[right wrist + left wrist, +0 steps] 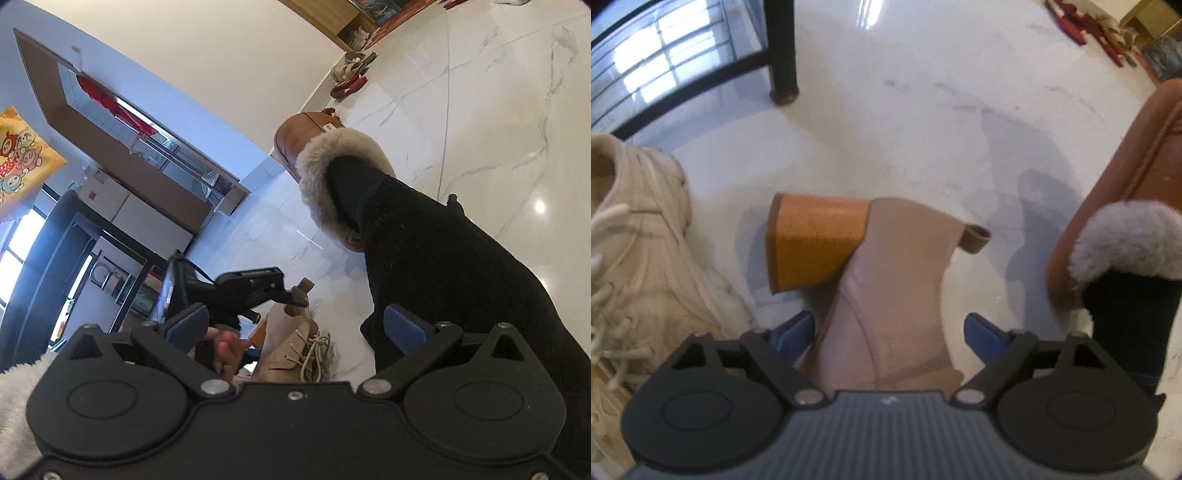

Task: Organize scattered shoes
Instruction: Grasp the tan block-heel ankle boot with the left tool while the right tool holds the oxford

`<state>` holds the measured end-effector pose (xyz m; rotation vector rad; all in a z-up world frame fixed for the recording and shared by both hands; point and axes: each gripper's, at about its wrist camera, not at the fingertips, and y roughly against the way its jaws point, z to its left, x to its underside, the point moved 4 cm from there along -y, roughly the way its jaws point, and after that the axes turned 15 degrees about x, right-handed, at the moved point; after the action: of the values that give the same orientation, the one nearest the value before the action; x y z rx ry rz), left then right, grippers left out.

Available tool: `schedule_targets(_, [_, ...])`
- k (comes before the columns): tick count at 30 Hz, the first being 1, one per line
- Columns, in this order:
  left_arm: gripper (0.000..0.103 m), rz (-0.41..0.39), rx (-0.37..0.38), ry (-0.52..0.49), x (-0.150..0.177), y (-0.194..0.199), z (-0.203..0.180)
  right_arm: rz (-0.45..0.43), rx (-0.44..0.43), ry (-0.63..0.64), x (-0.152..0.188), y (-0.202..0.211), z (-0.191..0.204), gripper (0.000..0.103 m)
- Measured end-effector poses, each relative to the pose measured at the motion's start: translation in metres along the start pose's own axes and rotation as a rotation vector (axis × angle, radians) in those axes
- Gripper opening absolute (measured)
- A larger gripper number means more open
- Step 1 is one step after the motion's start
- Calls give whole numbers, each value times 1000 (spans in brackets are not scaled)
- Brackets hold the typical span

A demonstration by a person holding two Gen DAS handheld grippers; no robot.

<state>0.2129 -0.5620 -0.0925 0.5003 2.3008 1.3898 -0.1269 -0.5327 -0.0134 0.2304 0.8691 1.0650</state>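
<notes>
- On the white marble floor (923, 122), at the left of the left wrist view, we see a cream lace-up sneaker (646, 236) lying just beside the boot.
- Past it stands a black furniture leg (781, 48) with a glass panel to its left.
- In the middle lies the beige ankle boot (886, 280) on its side on the floor, its tan block heel (812, 240) pointing left toward the sneaker and its pull tab toward the right.
- Our left gripper (886, 332) points steeply down over the boot's shaft, with one blue pad on each side. The left pad looks to be against the shaft, while the right pad stands clear of it with floor showing between, so we read the jaws as not yet clamped on the boot.
- To the right we see a person's brown fur-lined slipper (1126, 184) and a black trouser leg (1126, 325), near the boot but apart from it.
- In the right wrist view, our right gripper (295, 328) is held above the floor with its pads wide apart and nothing between them.
- Beyond it that view shows the left gripper over the boot and sneaker.
</notes>
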Motion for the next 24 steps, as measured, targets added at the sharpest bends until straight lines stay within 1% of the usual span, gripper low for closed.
schedule_targets(2, [72, 3, -11, -2, 1, -3, 1, 0, -1, -4, 0, 0, -1, 103])
schedule_targets(4, [73, 3, -22, -2, 3, -5, 1, 2, -1, -6, 0, -1, -1, 103])
schedule_targets(5, [74, 0, -32, -21, 4, -6, -3, 3, -1, -6, 0, -1, -1, 103])
schedule_targets(7, [68, -8, -62, -65, 8, -6, -9, 1, 0, -4, 0, -2, 0, 103])
schedule_targets(8, [62, -6, -75, -84, 9, -6, -11, 1, 1, -5, 0, -2, 0, 103])
schedule_targets(10, [57, -4, -100, -122, 12, -7, -14, 1, 1, -7, -1, -3, 0, 103])
schedule_targets(11, [53, 4, -97, -140, 16, -5, -16, 1, 0, -11, -1, -3, -1, 103])
schedule_targets(13, [49, 12, -64, -133, 20, -2, -16, -1, -2, -17, -2, -3, -2, 103])
schedule_targets(14, [47, 6, -28, -120, 24, 5, -16, -1, -1, -19, -2, -4, -3, 103])
schedule_targets(15, [45, 2, -2, -132, 29, 12, -18, -1, -1, -19, -2, -4, -2, 103])
schedule_targets(16, [43, 1, 3, -138, 30, 14, -19, -1, 0, -18, -2, -5, -2, 103])
schedule_targets(17, [39, -3, 25, -151, 36, 23, -20, -1, 0, -16, -2, -6, -1, 103])
schedule_targets(18, [37, -6, 44, -139, 40, 30, -19, -2, 1, -17, -2, -6, -2, 103])
schedule_targets(19, [31, -10, 63, -125, 44, 36, -18, -2, 1, -19, -2, -7, -2, 103])
schedule_targets(20, [25, -16, 103, -65, 54, 50, -11, -3, 2, -22, -2, -7, -3, 103])
schedule_targets(21, [24, -15, 130, -32, 62, 56, -7, -3, 4, -23, -3, -8, -3, 103])
schedule_targets(22, [18, -17, 143, -16, 66, 59, -5, -4, 7, -23, -3, -8, -3, 103])
schedule_targets(23, [6, -25, 151, -4, 78, 67, 1, -4, 10, -22, -3, -8, -3, 103])
schedule_targets(24, [5, -31, 155, -3, 85, 71, 5, -2, 13, -18, -2, -9, -3, 103])
